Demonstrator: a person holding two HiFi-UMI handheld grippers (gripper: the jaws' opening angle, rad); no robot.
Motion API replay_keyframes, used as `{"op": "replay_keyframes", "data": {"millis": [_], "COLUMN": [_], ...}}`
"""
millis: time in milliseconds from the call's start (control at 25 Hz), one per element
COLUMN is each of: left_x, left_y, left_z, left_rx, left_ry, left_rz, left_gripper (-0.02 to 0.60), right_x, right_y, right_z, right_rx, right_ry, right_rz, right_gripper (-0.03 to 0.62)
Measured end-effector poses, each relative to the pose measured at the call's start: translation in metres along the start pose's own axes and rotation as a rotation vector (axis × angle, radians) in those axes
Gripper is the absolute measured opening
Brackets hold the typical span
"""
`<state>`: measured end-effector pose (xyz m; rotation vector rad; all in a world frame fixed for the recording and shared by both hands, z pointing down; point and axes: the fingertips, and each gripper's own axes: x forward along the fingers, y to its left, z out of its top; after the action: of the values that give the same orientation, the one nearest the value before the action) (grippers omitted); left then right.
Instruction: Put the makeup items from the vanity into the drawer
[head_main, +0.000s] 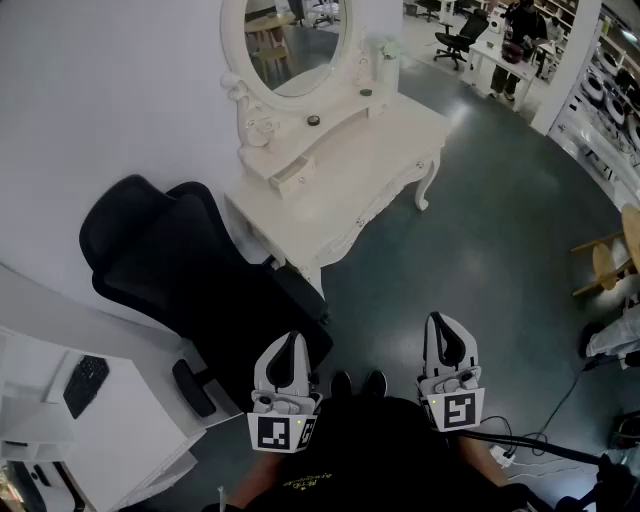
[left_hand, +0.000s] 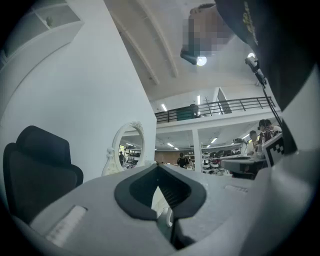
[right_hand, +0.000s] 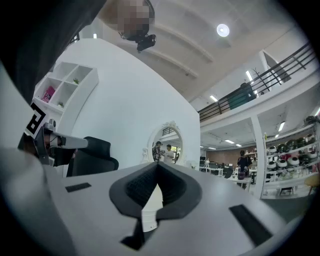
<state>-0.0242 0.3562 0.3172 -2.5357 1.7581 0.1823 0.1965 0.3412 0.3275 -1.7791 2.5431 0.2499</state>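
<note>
Barely begun. Left gripper (head_main: 290, 340) and right gripper (head_main: 441, 322) both clenched, empty. Makeup items (head_main: 313, 120) far ahead of the fingers on the vanity (head_main: 372, 172) surface; drawer (head_main: 292, 176) ajar; all moving left to do.

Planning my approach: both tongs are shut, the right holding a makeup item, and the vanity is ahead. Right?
Not quite. The right tongs are shut but empty: the right gripper view shows nothing between them. The left tongs are shut too, and the vanity is ahead.
</note>
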Motion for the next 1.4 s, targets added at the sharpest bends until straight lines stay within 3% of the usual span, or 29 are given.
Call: {"op": "replay_keyframes", "data": {"millis": [1400], "left_x": [-0.010], "left_y": [0.003], "left_z": [-0.012], "left_rx": [-0.020], "left_ry": [0.032], "left_rz": [0.012], "left_gripper": [0.021], "right_x": [-0.009], "right_y": [0.006], "right_z": [-0.010], "right_rx": [0.008], "right_ry": [0.025], "right_rz": [0.003], "right_gripper": [0.002]}}
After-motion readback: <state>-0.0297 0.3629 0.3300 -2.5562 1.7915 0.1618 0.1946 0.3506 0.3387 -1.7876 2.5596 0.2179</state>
